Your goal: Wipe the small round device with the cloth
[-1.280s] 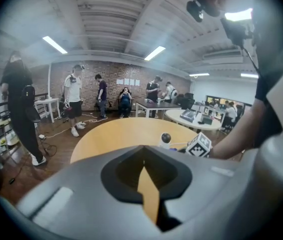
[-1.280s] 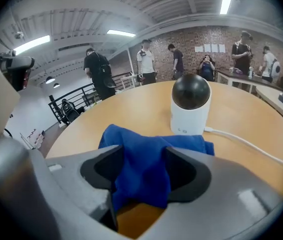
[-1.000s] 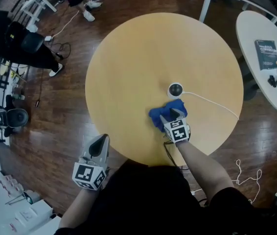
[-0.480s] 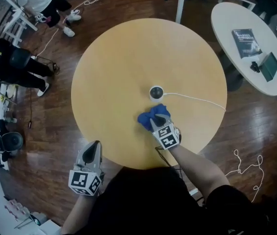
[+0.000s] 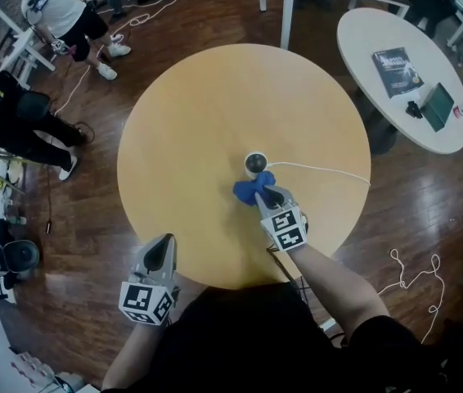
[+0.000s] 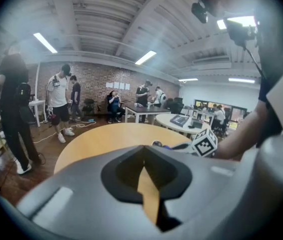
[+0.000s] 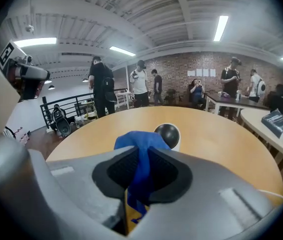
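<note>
A small round white device (image 5: 255, 164) with a dark dome stands near the middle of the round wooden table (image 5: 215, 97). My right gripper (image 5: 266, 193) is shut on a blue cloth (image 5: 252, 188); its jaws have just been closing on it. The cloth hangs bunched, just in front of the device. In the right gripper view the cloth (image 7: 141, 149) is pinched between the jaws, with the device (image 7: 167, 134) right behind it. My left gripper (image 5: 164, 248) is shut and empty at the table's near edge, well left of the device. The left gripper view shows the device (image 6: 156, 144) far ahead.
A thin white cable (image 5: 321, 169) runs from the device to the table's right edge. A second white table (image 5: 403, 88) with a book stands at the upper right. People (image 5: 19, 121) stand at the upper left. More cable (image 5: 411, 277) lies on the floor.
My right gripper has closed on the blue cloth, raised it off the table and carried it up to the device. The cloth has gone from spread flat to bunched.
</note>
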